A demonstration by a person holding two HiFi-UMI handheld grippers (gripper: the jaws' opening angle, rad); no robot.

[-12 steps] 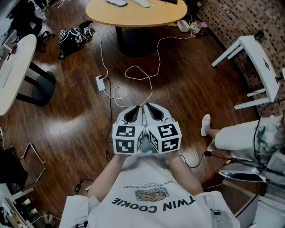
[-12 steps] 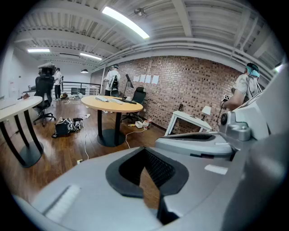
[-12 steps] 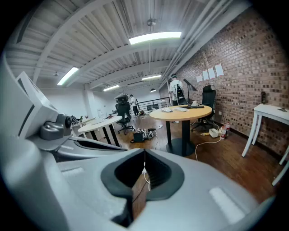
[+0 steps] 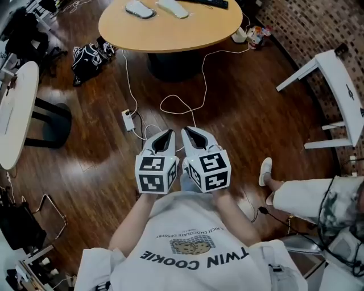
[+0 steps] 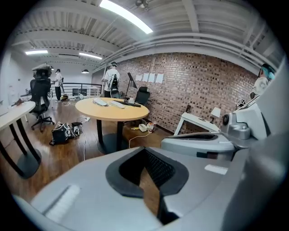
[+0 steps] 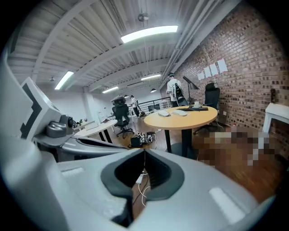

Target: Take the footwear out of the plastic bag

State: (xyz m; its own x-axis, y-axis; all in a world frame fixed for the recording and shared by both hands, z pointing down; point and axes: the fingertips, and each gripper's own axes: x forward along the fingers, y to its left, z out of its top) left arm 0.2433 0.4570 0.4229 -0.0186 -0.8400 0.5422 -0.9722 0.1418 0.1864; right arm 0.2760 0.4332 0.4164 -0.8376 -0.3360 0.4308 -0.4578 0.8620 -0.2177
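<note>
The left tongs (image 4: 169,133) and right tongs (image 4: 186,132) are each pressed together with nothing between, side by side above the floor, on the person's side of the round bench (image 4: 170,31). Two pale flat things (image 4: 140,9) lie at the bench's far edge; whether they are the footwear cannot be told.
</note>
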